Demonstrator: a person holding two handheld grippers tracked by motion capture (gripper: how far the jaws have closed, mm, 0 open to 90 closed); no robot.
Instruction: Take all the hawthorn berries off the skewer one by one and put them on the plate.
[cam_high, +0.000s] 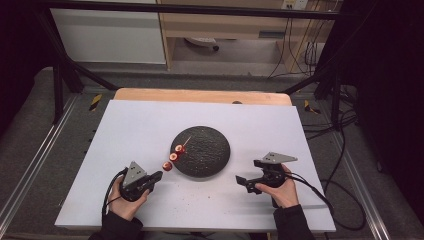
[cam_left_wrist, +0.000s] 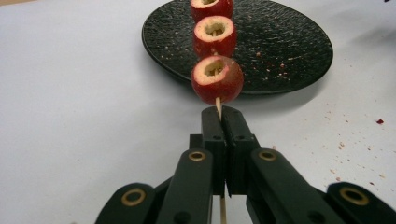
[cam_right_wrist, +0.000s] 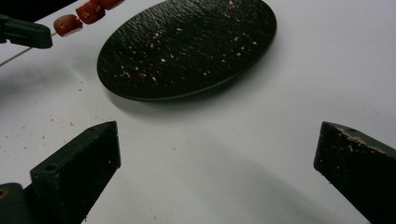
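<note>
The left gripper (cam_left_wrist: 219, 114) is clamped on the bare end of a thin wooden skewer (cam_left_wrist: 218, 106) threaded with three cored red fruit pieces (cam_left_wrist: 217, 79); in the left gripper view the two black jaws stand pressed together with the stick running up between them and out past their tips. The skewer's long axis runs straight ahead of that gripper, away from the hand and up toward the round black textured plate (cam_left_wrist: 289, 51). The nearest fruit sits just beyond the jaw tips at the plate's near rim, the second and third over the plate itself. In the high view the left gripper (cam_high: 159, 175) lies at the plate's (cam_high: 210, 150) lower left, and the loaded skewer (cam_high: 176, 153) slants from it up and right across the rim. The right gripper (cam_high: 242, 181) rests on the white table surface (cam_high: 125, 125) at the plate's lower right, apart from plate and skewer; its jaws stand wide apart with nothing between them, as the right gripper view confirms, facing the plate (cam_right_wrist: 187, 51) with the fruit (cam_right_wrist: 67, 24) far off at the upper left. Judgement: the left hand governs the skewer, and any stripping or setting-down must follow its axis toward the plate; the right gripper would have to cross the plate to reach the fruit. Crumbs are scattered on plate and table.
</note>
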